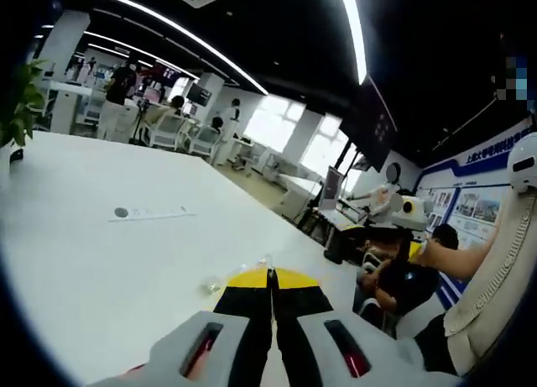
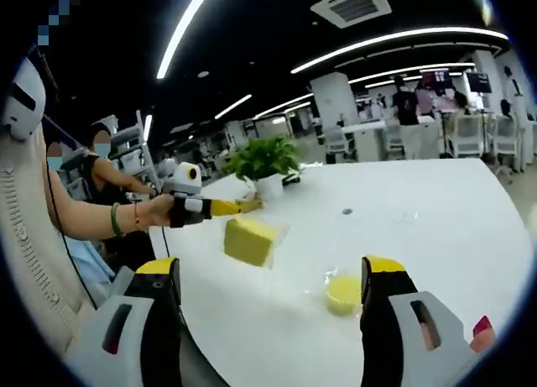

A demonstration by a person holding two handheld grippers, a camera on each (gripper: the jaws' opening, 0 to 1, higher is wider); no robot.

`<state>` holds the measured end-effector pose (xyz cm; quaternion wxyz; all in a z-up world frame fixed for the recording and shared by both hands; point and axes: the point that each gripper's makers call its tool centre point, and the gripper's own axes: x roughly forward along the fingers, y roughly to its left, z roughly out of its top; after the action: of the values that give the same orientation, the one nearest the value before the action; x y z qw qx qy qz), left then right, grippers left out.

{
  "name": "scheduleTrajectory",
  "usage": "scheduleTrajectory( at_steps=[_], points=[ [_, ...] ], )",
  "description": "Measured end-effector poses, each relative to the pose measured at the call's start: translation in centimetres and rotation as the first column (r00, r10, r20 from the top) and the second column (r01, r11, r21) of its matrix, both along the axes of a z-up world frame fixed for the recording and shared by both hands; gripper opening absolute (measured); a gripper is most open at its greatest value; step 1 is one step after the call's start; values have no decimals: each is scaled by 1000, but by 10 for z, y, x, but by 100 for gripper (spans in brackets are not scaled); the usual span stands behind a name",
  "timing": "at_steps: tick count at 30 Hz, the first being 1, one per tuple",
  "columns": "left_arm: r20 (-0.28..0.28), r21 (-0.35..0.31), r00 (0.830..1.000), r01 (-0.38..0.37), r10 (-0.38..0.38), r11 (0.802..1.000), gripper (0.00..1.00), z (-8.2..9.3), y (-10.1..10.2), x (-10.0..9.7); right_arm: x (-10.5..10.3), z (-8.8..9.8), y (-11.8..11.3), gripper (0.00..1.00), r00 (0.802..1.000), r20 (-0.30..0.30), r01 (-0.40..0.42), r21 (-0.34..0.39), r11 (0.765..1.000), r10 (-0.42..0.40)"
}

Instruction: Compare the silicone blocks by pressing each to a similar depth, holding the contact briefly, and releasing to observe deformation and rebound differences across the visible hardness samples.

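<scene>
The left gripper point(image 1: 271, 279) has its jaws pressed together, holding nothing, above the white table point(image 1: 101, 261). The right gripper point(image 2: 270, 278) stands wide open and empty. Ahead of it, a square yellow silicone block point(image 2: 249, 240) and a round yellow silicone block point(image 2: 343, 294) rest on the table, near each other.

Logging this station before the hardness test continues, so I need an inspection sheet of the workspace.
Surface: white table, bare in most parts.
Job's things: yellow block, in clear wrap; round yellow sample nearer.
Clutter: white strip with a grey disc; potted plant at the far edge.
Grippers: left gripper shut, right gripper open, neither touching a sample.
Cables: nothing seen.
Surroundings: open office, ceiling light strips, people at desks.
</scene>
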<state>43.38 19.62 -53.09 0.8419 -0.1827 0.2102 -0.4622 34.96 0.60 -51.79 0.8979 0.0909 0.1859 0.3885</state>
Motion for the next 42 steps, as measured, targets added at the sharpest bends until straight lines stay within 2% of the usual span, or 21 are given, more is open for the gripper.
scheduleTrajectory(
  at_steps=[4, 6, 9, 15, 19, 20, 26, 32, 36, 42],
  points=[
    [-33, 3, 999, 10, -10, 1000, 0, -18, 1, 1, -14, -9, -16, 83, 995, -40, 96, 32, 995, -95],
    [-69, -27, 998, 0, -2, 1000, 0, -26, 4, 2, -21, -14, -23, 83, 989, -67, 137, 52, 989, -133],
    [-88, -41, 996, 4, -8, 999, 0, -37, 7, 4, -31, -24, -34, 83, 978, -91, 187, 6, 982, -185],
    [-141, -26, 990, 0, -4, 1000, 0, -62, 20, 6, -42, -23, -54, 82, 952, -114, 286, 13, 958, -283],
    [-149, -27, 989, -16, 12, 1000, 0, -69, 33, 12, -47, -23, -67, 81, 935, -121, 338, 7, 941, -334],
    [-156, -48, 988, -23, 15, 999, 0, -67, 34, 14, -49, -23, -69, 81, 931, -125, 347, 6, 938, -344],
    [-142, -42, 988, -65, 59, 997, 0, -72, 53, 33, -53, -25, -67, 80, 922, -138, 365, -13, 931, -363],
    [-140, -36, 983, -125, 118, 992, 0, -86, 72, 57, -56, -32, -63, 79, 917, -159, 366, -21, 930, -365],
    [-153, -29, 977, -156, 150, 987, 0, -101, 84, 73, -59, -37, -62, 79, 915, -176, 364, -33, 931, -364],
    [-180, 28, 971, -157, 160, 987, 0, -135, 93, 90, -61, -42, -61, 79, 907, -195, 372, -41, 927, -373]
  ],
)
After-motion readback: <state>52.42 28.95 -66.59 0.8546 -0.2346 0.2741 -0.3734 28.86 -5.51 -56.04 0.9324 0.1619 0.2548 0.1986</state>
